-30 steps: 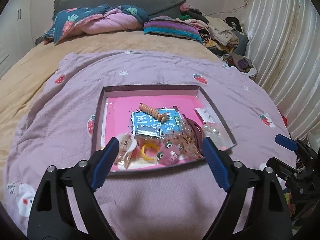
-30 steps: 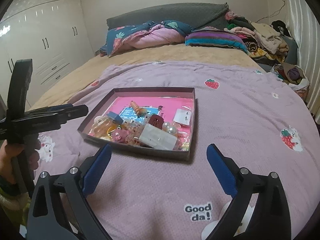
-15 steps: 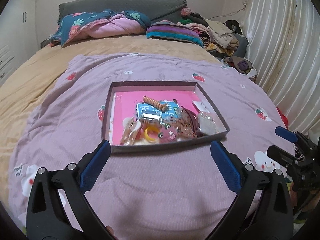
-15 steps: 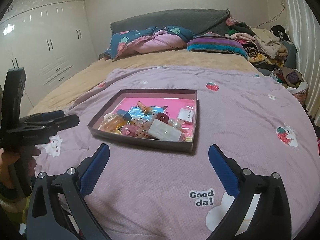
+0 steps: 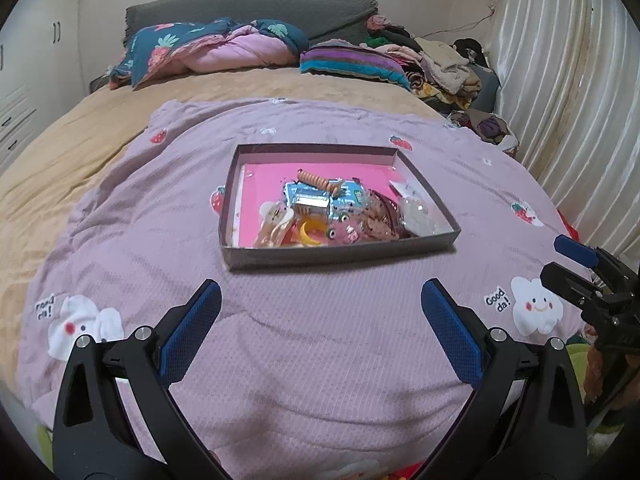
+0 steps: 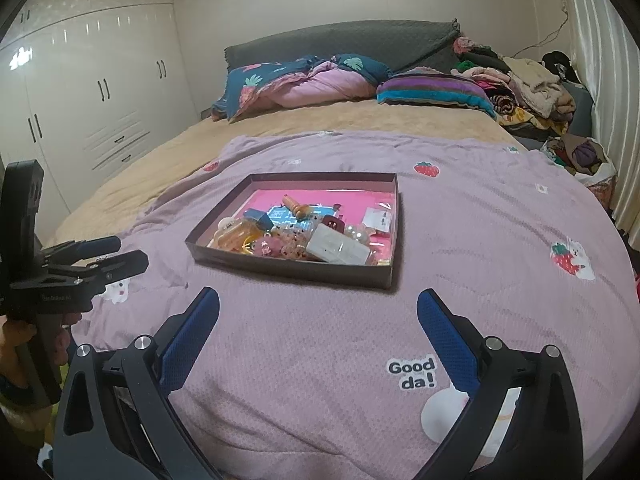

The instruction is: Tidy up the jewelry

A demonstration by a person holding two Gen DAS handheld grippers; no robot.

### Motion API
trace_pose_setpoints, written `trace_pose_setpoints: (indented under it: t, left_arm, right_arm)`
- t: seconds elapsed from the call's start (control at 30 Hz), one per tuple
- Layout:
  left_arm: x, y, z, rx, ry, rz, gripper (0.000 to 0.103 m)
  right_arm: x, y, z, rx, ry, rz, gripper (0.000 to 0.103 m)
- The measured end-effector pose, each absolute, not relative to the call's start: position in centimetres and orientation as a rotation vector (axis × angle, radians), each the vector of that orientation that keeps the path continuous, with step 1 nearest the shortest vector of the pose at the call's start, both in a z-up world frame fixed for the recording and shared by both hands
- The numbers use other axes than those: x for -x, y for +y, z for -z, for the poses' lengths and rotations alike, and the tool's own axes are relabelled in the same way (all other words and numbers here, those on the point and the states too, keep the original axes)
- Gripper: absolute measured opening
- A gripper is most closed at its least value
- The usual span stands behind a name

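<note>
Shallow pink-lined tray (image 5: 340, 255) holds jumbled trinkets.

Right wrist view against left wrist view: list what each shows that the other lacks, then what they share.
Only the right wrist view: the white wardrobe and the left tool from the side. Only the left wrist view: the right tool and a "Good da!" cloud print. Both: the jewelry tray on the purple blanket, both tools open.

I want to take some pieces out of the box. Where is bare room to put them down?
Bare patches: the pink floor at the far end of the box, behind the spiral hair tie; and the purple blanket between the box's near wall and both open grippers. The near half of the box is crowded.
</note>
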State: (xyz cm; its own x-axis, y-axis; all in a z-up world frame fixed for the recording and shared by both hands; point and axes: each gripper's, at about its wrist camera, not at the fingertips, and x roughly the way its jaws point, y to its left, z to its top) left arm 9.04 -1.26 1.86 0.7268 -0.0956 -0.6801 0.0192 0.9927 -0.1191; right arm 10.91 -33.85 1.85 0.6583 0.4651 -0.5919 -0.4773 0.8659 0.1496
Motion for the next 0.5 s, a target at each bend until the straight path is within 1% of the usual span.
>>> trace_pose_setpoints:
  t: [0.5]
  left_arm:
    - [-7.7, -1.0, 1.2, 0.105, 0.779, 0.043, 0.094]
  right_arm:
    - [-9.5, -34.1, 1.0, 0.009, 0.667, -0.509, 0.099]
